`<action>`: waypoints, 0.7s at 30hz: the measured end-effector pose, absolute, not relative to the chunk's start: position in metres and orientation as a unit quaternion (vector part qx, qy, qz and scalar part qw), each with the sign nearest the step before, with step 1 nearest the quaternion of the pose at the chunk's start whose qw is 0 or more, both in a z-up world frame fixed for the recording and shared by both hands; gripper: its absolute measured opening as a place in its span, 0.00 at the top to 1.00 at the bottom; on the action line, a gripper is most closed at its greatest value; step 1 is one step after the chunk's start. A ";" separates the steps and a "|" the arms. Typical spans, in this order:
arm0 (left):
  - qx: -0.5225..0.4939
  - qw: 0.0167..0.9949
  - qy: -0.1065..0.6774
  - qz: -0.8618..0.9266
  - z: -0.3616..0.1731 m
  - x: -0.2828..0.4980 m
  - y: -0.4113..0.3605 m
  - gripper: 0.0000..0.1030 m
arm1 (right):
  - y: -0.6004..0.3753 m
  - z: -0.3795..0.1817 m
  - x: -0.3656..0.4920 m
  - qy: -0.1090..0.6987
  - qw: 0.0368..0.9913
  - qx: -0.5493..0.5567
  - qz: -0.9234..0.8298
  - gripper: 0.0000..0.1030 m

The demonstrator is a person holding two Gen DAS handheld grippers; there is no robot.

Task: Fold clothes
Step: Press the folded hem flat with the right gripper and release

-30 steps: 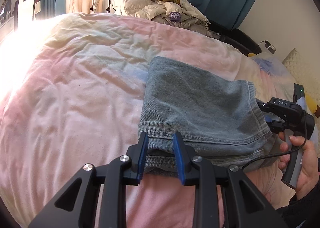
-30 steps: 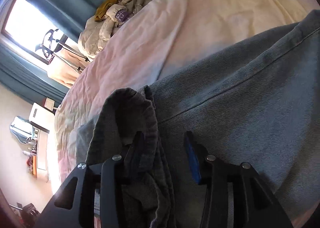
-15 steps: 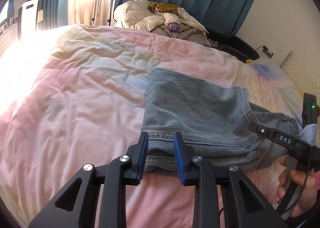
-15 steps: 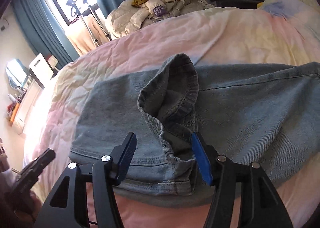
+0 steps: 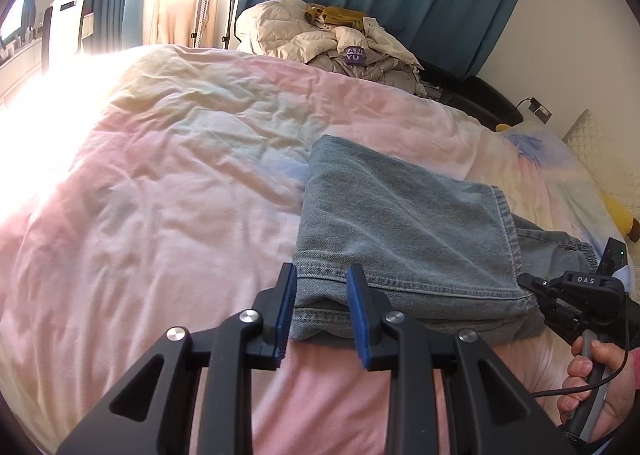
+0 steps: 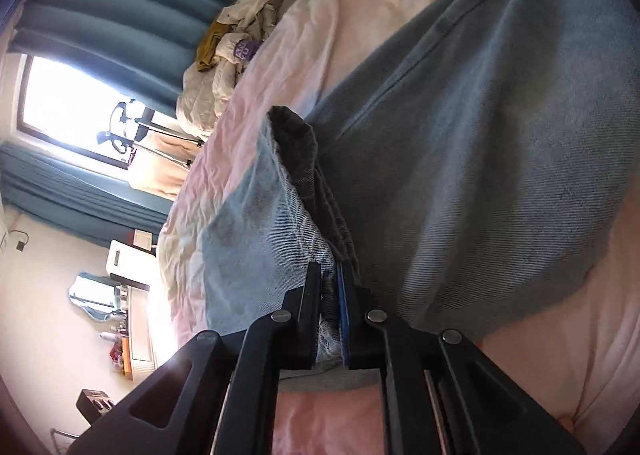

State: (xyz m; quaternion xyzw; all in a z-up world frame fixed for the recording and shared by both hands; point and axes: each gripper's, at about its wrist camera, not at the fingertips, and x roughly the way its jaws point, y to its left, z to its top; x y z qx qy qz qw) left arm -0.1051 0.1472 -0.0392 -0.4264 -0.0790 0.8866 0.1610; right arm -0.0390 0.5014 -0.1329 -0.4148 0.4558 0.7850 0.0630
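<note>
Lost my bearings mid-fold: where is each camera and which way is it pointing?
Left wrist: on the left claw, open at the jeans hem, facing across the bed to the curtains; right claw and hand show.
Right wrist: rolled sideways on the right claw, shut on denim.
Shared: jeans, bed, clothes pile.

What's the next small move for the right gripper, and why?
Probably lift and carry the pinched denim over the folded jeans. The right gripper is shut on a bunched edge, while the left gripper sits open at the near hem, holding nothing.
</note>
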 end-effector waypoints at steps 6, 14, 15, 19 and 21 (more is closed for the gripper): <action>-0.433 0.159 -0.090 0.883 -0.041 -0.107 0.143 0.74 | 0.495 -0.133 -0.046 0.438 0.064 -0.434 0.785 0.62; -0.441 0.167 -0.104 0.876 -0.045 -0.109 0.143 0.74 | 0.485 -0.151 -0.060 0.401 0.061 -0.486 0.774 0.48; -0.441 0.167 -0.103 0.875 -0.045 -0.109 0.144 0.74 | 0.484 -0.153 -0.062 0.395 0.061 -0.492 0.773 0.47; -0.447 0.169 -0.103 0.872 -0.048 -0.110 0.146 0.74 | 0.476 -0.150 -0.066 0.382 0.041 -0.498 0.777 0.27; -0.447 0.169 -0.103 0.872 -0.047 -0.110 0.145 0.74 | 0.471 -0.145 -0.066 0.381 0.026 -0.497 0.779 0.24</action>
